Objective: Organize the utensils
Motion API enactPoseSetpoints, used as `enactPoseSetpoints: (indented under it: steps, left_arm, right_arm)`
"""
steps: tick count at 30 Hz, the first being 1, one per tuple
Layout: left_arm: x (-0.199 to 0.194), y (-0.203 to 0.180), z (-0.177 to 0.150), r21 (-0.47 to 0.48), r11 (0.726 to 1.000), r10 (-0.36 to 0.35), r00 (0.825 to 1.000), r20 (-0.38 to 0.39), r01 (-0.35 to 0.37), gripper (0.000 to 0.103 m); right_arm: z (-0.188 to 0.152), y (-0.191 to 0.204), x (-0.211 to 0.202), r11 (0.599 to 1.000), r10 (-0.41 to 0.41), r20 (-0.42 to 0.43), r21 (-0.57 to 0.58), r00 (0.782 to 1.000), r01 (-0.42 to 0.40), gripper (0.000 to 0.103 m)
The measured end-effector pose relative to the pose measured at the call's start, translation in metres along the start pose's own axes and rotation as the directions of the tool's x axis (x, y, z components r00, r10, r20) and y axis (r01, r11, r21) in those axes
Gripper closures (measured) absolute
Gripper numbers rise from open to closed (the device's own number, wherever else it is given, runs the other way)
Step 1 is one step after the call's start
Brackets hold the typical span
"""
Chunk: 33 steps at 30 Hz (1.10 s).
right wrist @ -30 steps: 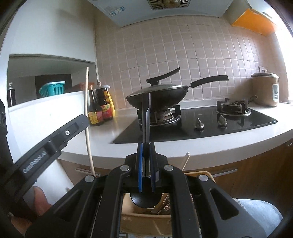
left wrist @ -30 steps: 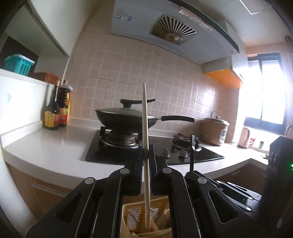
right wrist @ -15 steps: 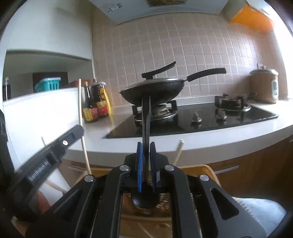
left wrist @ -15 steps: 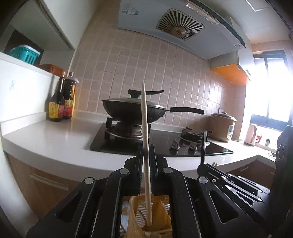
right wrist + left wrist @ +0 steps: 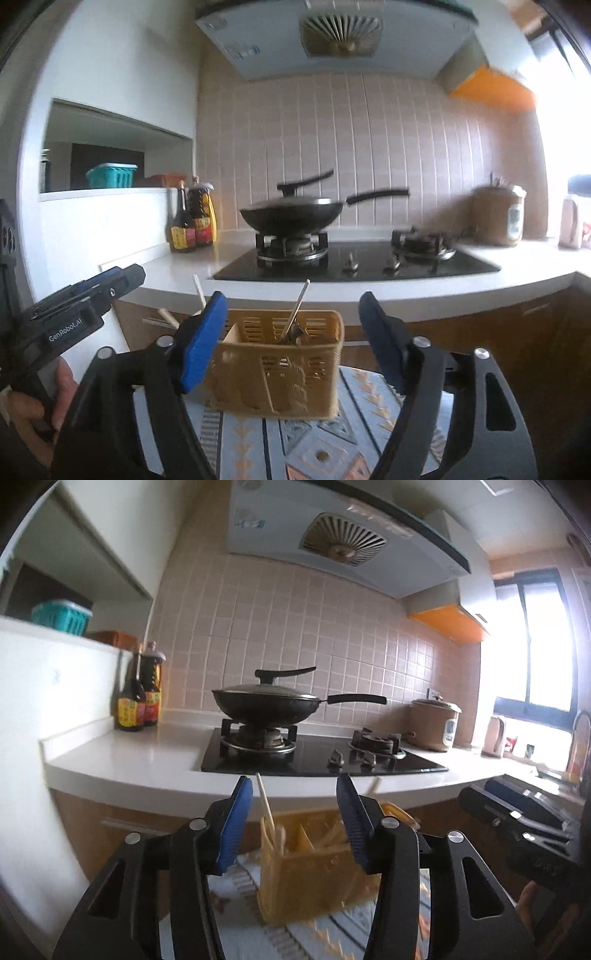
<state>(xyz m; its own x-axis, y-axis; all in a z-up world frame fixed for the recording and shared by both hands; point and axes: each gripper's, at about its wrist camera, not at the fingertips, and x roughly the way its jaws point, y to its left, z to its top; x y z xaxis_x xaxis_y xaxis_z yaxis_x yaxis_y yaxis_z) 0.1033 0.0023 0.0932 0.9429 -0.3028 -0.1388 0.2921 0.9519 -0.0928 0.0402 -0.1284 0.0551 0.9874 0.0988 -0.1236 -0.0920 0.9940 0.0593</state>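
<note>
My left gripper (image 5: 294,818): jaws spread, empty.
My right gripper (image 5: 291,332): jaws spread, empty.
Basket (image 5: 280,365): between, beyond my jaws.
Chopstick (image 5: 266,808): light, stiff, slippery; pinch mid-shaft.

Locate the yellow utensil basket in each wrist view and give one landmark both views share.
Left wrist: yellow utensil basket sits low centre, between the open left gripper fingers.
Right wrist: basket low centre, between the open right gripper fingers.
Shared landmark: black wok on the left burner.
</note>
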Motion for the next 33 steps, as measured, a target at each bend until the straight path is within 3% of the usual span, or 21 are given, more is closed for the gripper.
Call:
enactPoseSetpoints:
  steps: [4,7,12,14,17,22,33]
  left_arm:
    - [-0.047,-0.020,-0.012,0.053,0.998,0.034,0.999,-0.006,-0.033,0.039]
    - [-0.079,-0.036,-0.023,0.089,0.992,0.085,0.996,0.010,-0.086,0.036]
    - [-0.120,-0.055,-0.022,0.112,0.976,0.183,0.982,0.052,-0.188,0.028]
    - [-0.131,-0.056,-0.020,0.075,0.980,0.179,0.983,0.046,-0.182,0.028]
    - [-0.142,-0.061,-0.019,0.057,0.983,0.171,0.984,0.038,-0.173,0.028]
    - [-0.154,-0.067,-0.022,0.061,0.979,0.194,0.981,0.028,-0.195,0.026]
    - [-0.165,-0.057,-0.031,0.040,0.973,0.229,0.973,0.021,-0.229,0.024]
  right_arm:
    - [-0.006,-0.004,-0.061,0.998,-0.052,0.101,-0.029,0.993,0.056,0.009]
    - [-0.017,-0.009,-0.097,0.992,-0.120,0.171,-0.011,0.978,0.123,0.008]
    - [-0.022,-0.005,-0.124,0.985,-0.162,0.119,-0.046,0.980,0.168,0.008]
    - [-0.023,-0.002,-0.138,0.977,-0.204,0.108,-0.043,0.973,0.209,0.008]
    - [-0.020,-0.003,-0.153,0.985,-0.170,0.091,-0.006,0.981,0.171,0.008]
    - [-0.016,0.002,-0.177,0.984,-0.174,0.107,-0.008,0.979,0.176,0.008]
    - [-0.030,0.011,-0.179,0.986,-0.167,0.068,0.001,0.984,0.167,0.008]
